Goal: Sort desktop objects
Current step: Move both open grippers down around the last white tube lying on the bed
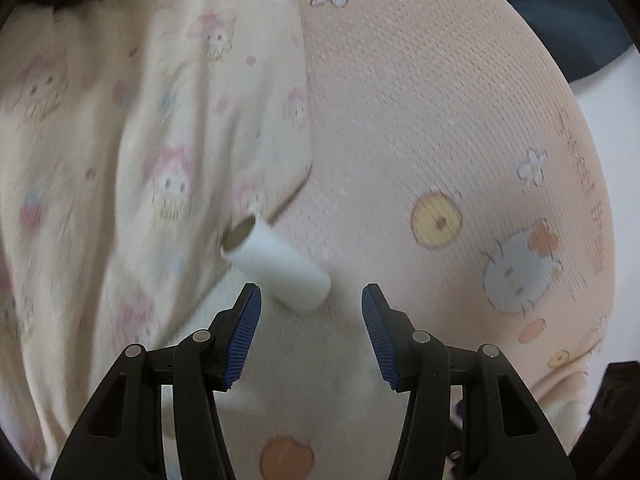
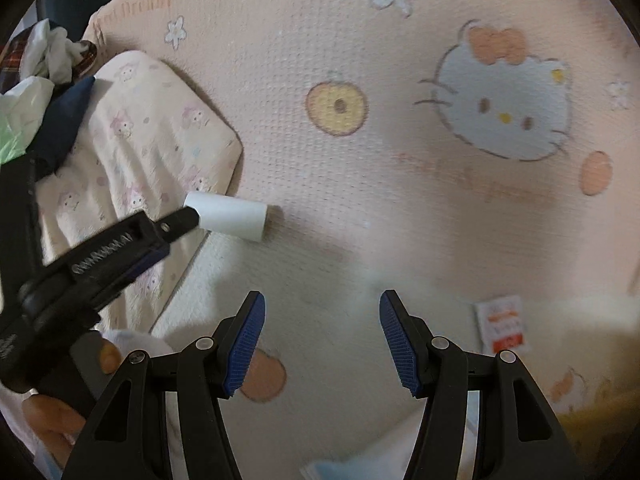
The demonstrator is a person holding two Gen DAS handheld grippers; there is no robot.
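Note:
A white paper roll (image 1: 276, 266) with a cardboard core lies on the pink Hello Kitty mat (image 1: 420, 120), at the edge of a cream pillow (image 1: 140, 140). My left gripper (image 1: 311, 300) is open and empty, its blue pads just short of the roll. In the right wrist view the roll (image 2: 230, 216) lies left of centre, with the left gripper's black fingers (image 2: 180, 226) touching its near end. My right gripper (image 2: 322, 312) is open and empty above the mat (image 2: 400, 200), well clear of the roll.
A small white and orange packet (image 2: 502, 326) lies on the mat to the right. A pile of clothes and bags (image 2: 44, 80) sits at the far left beyond the pillow (image 2: 152, 152). The mat's edge and dark floor (image 1: 580, 20) show at the top right.

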